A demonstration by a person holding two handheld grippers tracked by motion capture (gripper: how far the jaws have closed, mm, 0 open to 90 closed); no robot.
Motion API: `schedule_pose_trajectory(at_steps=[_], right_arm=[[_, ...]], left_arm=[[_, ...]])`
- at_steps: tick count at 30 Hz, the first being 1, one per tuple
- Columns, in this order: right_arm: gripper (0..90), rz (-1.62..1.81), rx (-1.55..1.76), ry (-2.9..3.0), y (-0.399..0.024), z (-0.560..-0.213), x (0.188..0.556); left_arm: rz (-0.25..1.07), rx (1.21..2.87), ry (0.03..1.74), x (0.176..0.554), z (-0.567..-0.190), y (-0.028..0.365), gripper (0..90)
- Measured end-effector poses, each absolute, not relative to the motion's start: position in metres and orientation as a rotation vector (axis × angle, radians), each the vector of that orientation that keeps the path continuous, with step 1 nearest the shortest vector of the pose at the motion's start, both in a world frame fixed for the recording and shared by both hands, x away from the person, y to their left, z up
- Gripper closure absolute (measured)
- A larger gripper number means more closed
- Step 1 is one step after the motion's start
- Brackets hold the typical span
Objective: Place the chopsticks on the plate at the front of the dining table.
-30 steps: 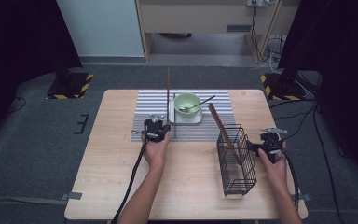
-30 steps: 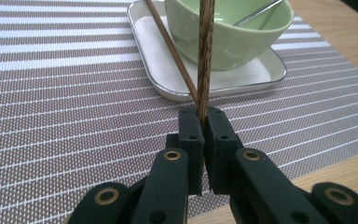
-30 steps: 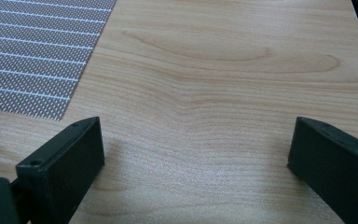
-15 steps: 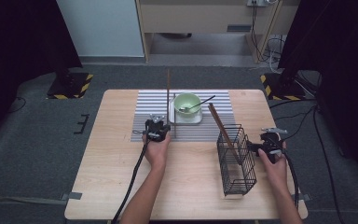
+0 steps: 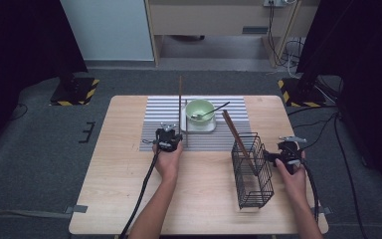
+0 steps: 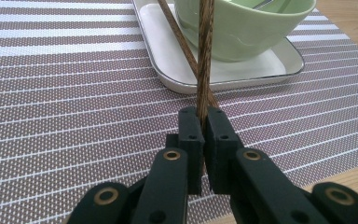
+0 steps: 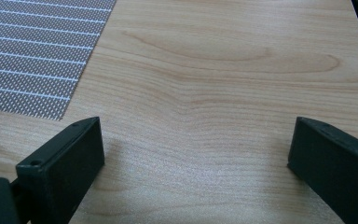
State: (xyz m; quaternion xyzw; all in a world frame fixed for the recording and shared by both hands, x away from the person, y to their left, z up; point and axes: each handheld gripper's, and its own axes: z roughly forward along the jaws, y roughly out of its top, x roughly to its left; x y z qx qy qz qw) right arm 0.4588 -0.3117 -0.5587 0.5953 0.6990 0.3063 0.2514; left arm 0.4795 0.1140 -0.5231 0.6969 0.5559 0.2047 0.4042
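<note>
- Grey carpet surrounds a pale wooden counter [image 5: 104, 199], with dark curtains at both sides and a light cabinet at the far end.
- On the far half of the counter lies a striped placemat [image 5: 154, 112], grey and white.
- A white tray [image 5: 199, 128] sits on the placemat and carries a green bowl [image 5: 199, 108]; a spoon [image 5: 214, 110] leans in the bowl with its handle pointing right.
- The left gripper [image 6: 204, 122] is at the near edge of the placemat, just left of the tray. Its jaws are pressed together on one brown chopstick [image 6: 206, 51].
- That chopstick rises from the gripper and points away from the person; in the high view it crosses the far edge of the placemat.
- A second chopstick [image 6: 179, 37] lies slanted on the tray beside the bowl, crossing behind the held one.
- A black wire basket [image 5: 251, 172] stands upright on the right half of the counter; a brown stick [image 5: 234, 130] leans out of its far corner.
- The right gripper [image 7: 196, 154] is just right of the basket, its jaws wide apart over bare wood, holding nothing.
</note>
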Motion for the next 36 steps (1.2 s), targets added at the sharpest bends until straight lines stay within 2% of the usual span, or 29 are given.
schedule_pose_trajectory(at_steps=[36], right_arm=[[3.5, 0.833, 1.620, 1.902, -0.3116, -0.5587, 0.4588]], left_arm=[[0.519, 1.751, 1.416, 0.4765, -0.5240, 0.1166, 85.6]])
